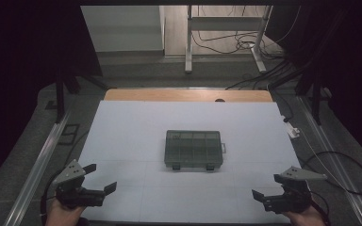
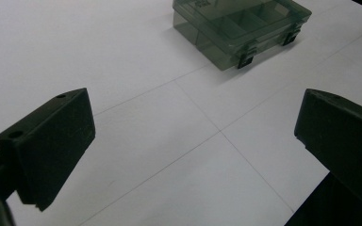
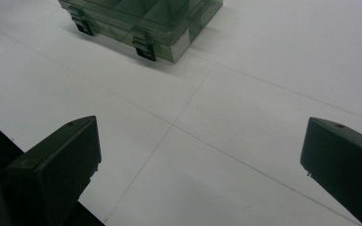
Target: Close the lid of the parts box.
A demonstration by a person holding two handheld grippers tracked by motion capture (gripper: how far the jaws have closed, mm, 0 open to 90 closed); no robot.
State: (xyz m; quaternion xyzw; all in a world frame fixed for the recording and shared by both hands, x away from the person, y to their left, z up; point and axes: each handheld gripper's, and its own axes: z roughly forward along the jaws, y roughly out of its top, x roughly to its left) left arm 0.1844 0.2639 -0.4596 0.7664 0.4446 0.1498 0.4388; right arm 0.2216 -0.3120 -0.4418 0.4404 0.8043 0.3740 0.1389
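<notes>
The left hand-held gripper (image 1: 100,178) is sitting wide open, holding nothing. The right hand-held gripper (image 1: 267,185) is spread open too. A closed plastic box (image 1: 193,149) is lying between them on the bench (image 1: 122,132).

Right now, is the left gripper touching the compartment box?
Apart. The high view shows bare white table between the left gripper and the compartment box; the left gripper view shows its open jaws well short of the box.
</notes>
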